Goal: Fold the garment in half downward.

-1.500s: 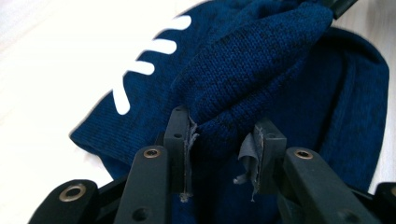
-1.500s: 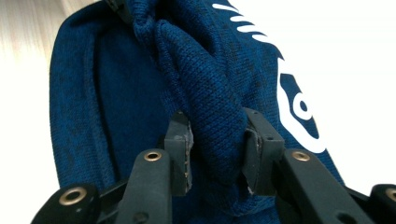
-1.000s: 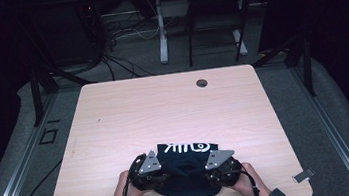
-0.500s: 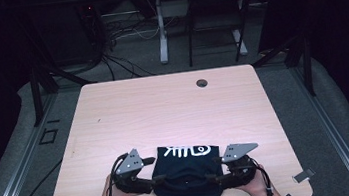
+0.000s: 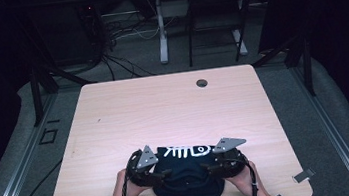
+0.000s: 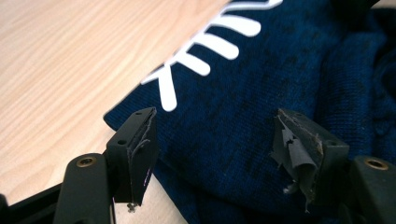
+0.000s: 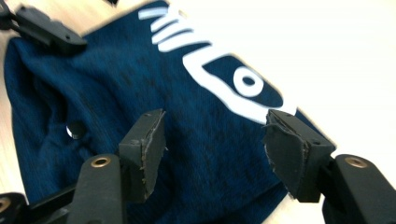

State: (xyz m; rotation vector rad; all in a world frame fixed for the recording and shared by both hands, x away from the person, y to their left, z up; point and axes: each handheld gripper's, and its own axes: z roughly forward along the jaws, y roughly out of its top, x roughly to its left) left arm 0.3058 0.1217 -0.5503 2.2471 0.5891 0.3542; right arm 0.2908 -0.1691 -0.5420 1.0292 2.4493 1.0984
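A folded dark blue knit garment (image 5: 188,179) with a white fish-skeleton print (image 5: 184,151) lies at the near middle of the wooden table (image 5: 164,109). My left gripper (image 5: 163,173) is at the garment's left side, open, its jaws low over the cloth's left edge (image 6: 215,140). My right gripper (image 5: 210,166) is at the right side, also open, its jaws spanning the cloth beside the fish's head (image 7: 215,147). Nothing is pinched between either pair of pads. In the right gripper view a small metal snap (image 7: 74,129) shows on the garment and one left gripper jaw reaches in at the top left.
A round cable hole (image 5: 202,82) sits near the table's far edge. Beyond the table stand another desk's legs (image 5: 161,34) and loose cables (image 5: 114,35) on the floor. Bare wood stretches from the garment to the far edge.
Both grippers spread outward from the garment half a second ago, then came back in against its two sides. The garment has stayed in place.
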